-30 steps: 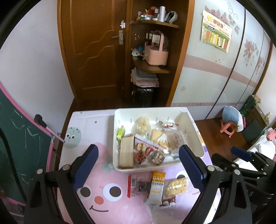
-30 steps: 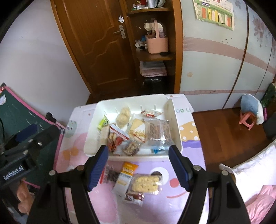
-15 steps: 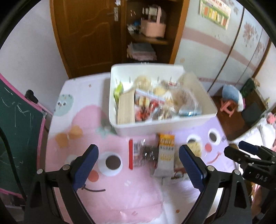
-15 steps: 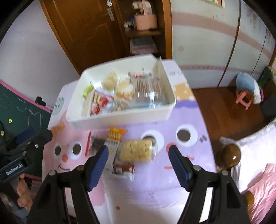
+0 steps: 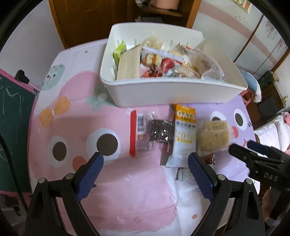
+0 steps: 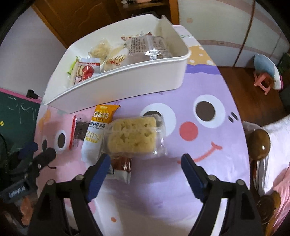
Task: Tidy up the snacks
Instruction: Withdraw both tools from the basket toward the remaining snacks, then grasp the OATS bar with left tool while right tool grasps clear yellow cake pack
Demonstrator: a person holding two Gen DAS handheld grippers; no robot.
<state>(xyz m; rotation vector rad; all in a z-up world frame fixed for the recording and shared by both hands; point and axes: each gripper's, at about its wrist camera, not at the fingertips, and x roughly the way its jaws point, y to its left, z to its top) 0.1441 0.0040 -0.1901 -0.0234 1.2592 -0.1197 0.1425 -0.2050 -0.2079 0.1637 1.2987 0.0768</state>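
Brown wooden door (image 5: 87,16) behind; wood floor (image 6: 244,79); pink stool (image 6: 262,84) right; green chalkboard (image 5: 12,116) left.

Four wrapped snacks (image 6: 132,139) flat beside snack-filled white bin (image 6: 126,81).

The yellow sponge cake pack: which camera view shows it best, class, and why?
The right wrist view: the cake pack lies near the middle, large and sharp, just ahead of the open right gripper. In the left wrist view the pack sits off to the right, smaller and blurred, beside the oat bar.
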